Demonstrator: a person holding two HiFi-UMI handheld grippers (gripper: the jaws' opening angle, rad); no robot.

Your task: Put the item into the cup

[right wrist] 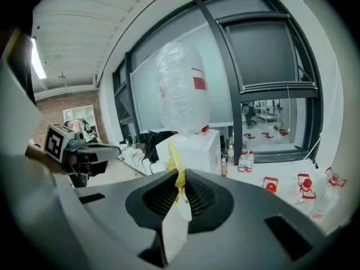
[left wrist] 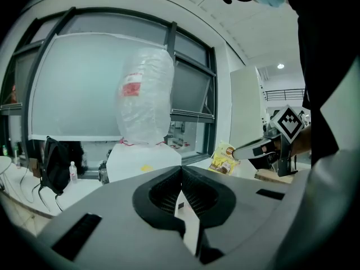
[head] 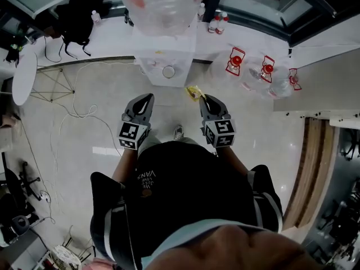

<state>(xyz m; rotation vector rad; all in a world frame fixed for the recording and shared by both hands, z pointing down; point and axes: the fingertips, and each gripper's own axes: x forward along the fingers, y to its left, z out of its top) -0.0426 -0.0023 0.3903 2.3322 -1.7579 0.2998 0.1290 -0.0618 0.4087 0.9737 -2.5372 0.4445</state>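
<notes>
Right gripper (head: 207,99) jaws pinch a yellow snack packet (head: 194,93) by its edge, the packet jutting up-left of the tips at mid-frame in the head view. Left gripper (head: 144,100) is pressed together, empty. The packet is in transit. Next it likely has to reach the probable cup (head: 169,71) on the white water dispenser (head: 179,45), upper centre, and be released over its mouth.

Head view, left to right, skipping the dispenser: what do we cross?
round white table → black bag → left tongs, shut and empty → right tongs, shut on the yellow packet → three clear jugs with red caps
</notes>
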